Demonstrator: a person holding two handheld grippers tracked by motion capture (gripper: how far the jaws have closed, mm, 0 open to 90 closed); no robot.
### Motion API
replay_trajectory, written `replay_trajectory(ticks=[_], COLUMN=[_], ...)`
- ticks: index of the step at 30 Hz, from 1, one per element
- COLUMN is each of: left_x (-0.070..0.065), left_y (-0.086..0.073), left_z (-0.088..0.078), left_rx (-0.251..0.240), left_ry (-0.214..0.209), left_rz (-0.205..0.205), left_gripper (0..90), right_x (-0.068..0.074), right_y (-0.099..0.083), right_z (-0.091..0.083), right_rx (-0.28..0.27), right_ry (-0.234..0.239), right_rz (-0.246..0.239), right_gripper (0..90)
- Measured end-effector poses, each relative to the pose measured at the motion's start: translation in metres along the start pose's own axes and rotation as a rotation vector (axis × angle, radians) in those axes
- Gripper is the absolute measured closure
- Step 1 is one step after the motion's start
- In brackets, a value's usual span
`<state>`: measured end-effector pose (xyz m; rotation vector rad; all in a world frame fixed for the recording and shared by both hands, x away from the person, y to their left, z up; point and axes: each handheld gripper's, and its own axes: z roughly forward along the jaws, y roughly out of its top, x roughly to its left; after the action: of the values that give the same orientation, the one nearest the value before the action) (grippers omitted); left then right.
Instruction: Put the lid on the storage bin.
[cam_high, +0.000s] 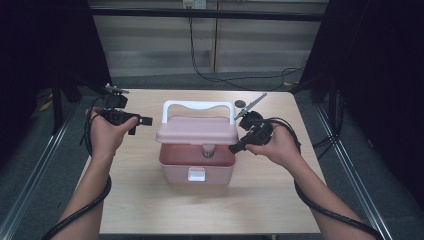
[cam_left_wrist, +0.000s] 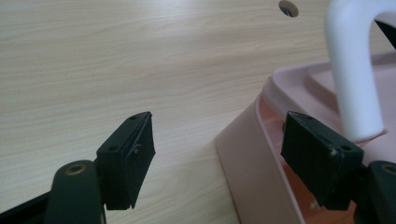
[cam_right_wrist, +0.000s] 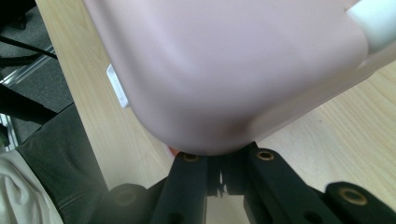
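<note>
A pink box (cam_high: 196, 165) with a white latch (cam_high: 196, 174) stands mid-table. Its pink lid (cam_high: 196, 131), which carries a white handle (cam_high: 199, 105), is raised at the front, and a small bottle (cam_high: 208, 150) shows inside. My right gripper (cam_high: 235, 148) is shut on the lid's right front corner. In the right gripper view the jaws (cam_right_wrist: 224, 158) meet at the edge of the lid (cam_right_wrist: 219, 70). My left gripper (cam_high: 141, 125) is open and holds nothing, just left of the box. In the left gripper view its jaws (cam_left_wrist: 219, 123) frame the box wall (cam_left_wrist: 247, 158), with the handle (cam_left_wrist: 355, 70) beyond.
The wooden table (cam_high: 150, 200) has a round cable hole (cam_high: 240, 104) behind the box. Black cables run across the floor behind the table, and dark frame posts stand at both sides. A person's trouser leg (cam_right_wrist: 60, 154) shows past the table's near edge.
</note>
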<state>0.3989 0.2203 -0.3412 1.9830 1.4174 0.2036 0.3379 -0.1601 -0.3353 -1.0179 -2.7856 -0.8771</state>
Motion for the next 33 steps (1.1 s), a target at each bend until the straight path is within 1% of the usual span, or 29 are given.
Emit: replay_trajectory(ticks=[2, 4, 6, 7, 8, 9, 11, 13, 14, 15, 16, 18, 19, 20, 22, 24, 25, 26, 27, 28, 29, 31, 33], left_x=[0.002, 0.006, 0.010, 0.012, 0.013, 0.015, 0.016, 0.018, 0.020, 0.020, 0.020, 0.021, 0.022, 0.023, 0.024, 0.026, 0.026, 0.027, 0.028, 0.029, 0.030, 0.031, 0.032], left_y=[-0.005, -0.011, -0.017, -0.019, -0.021, -0.024, -0.028, -0.032, -0.035, -0.038, -0.039, -0.045, -0.047, -0.049, -0.053, -0.058, -0.059, -0.061, -0.063, -0.065, -0.066, -0.069, -0.072], left_z=[0.003, 0.007, 0.011, 0.012, 0.013, 0.015, 0.018, 0.022, 0.024, 0.026, 0.028, 0.034, 0.036, 0.037, 0.042, 0.045, 0.046, 0.048, 0.049, 0.051, 0.052, 0.054, 0.056], left_rx=[0.006, 0.002, -0.008, -0.002, 0.003, 0.012, 0.021, 0.021, 0.025, 0.028, 0.030, 0.044, 0.048, 0.052, 0.056, 0.067, 0.066, 0.075, 0.076, 0.081, 0.087, 0.093, 0.095], left_ry=[0.004, 0.000, 0.002, 0.001, 0.001, 0.005, 0.009, 0.015, 0.007, 0.014, 0.018, 0.014, 0.011, 0.010, 0.009, 0.012, 0.011, 0.013, 0.014, 0.016, 0.018, 0.018, 0.021], left_rz=[-0.007, -0.009, -0.028, -0.029, -0.039, -0.032, -0.031, -0.031, -0.032, -0.030, -0.030, -0.031, -0.032, -0.035, -0.044, -0.039, -0.047, -0.040, -0.045, -0.050, -0.044, -0.049, -0.055], left_gripper=[23.9, 23.1, 22.8, 22.3, 21.9, 21.8, 21.8, 21.4, 21.4, 21.3, 21.3, 21.3, 21.3, 21.3, 21.4, 21.5, 21.8, 21.8, 21.9, 21.9, 22.1, 22.1, 22.4], right_x=[0.000, 0.000, 0.001, 0.001, 0.002, 0.002, 0.001, 0.001, 0.000, 0.000, 0.000, -0.001, -0.001, -0.001, -0.001, -0.001, -0.001, -0.001, -0.002, -0.002, -0.003, -0.003, -0.002], right_y=[-0.001, -0.002, -0.003, -0.003, -0.004, -0.004, -0.005, -0.006, -0.006, -0.007, -0.008, -0.009, -0.010, -0.010, -0.010, -0.011, -0.012, -0.012, -0.013, -0.013, -0.013, -0.014, -0.014], right_z=[0.000, 0.001, 0.002, 0.003, 0.004, 0.004, 0.004, 0.004, 0.004, 0.005, 0.005, 0.005, 0.005, 0.005, 0.007, 0.009, 0.010, 0.010, 0.011, 0.011, 0.012, 0.013, 0.014], right_rx=[0.004, 0.004, 0.003, 0.006, 0.008, 0.005, 0.010, 0.006, 0.006, 0.007, 0.005, 0.008, 0.000, 0.002, 0.011, 0.020, 0.023, 0.023, 0.025, 0.026, 0.030, 0.042, 0.048], right_ry=[0.001, 0.007, 0.002, 0.003, 0.002, 0.002, 0.003, 0.003, 0.001, 0.002, -0.003, -0.005, -0.008, 0.001, -0.004, -0.012, -0.018, -0.018, -0.017, -0.022, -0.024, -0.020, -0.019], right_rz=[-0.002, 0.003, -0.004, -0.001, -0.005, -0.011, -0.006, -0.005, -0.005, -0.006, -0.010, -0.005, -0.002, 0.000, -0.008, -0.011, -0.008, -0.004, -0.008, -0.002, 0.000, -0.008, -0.006], right_gripper=[87.6, 86.7, 85.5, 85.2, 85.2, 84.5, 82.4, 81.4, 80.7, 78.5, 78.3, 77.3, 76.3, 75.6, 73.0, 69.5, 67.9, 66.7, 65.1, 62.8, 60.9, 59.9, 57.1])
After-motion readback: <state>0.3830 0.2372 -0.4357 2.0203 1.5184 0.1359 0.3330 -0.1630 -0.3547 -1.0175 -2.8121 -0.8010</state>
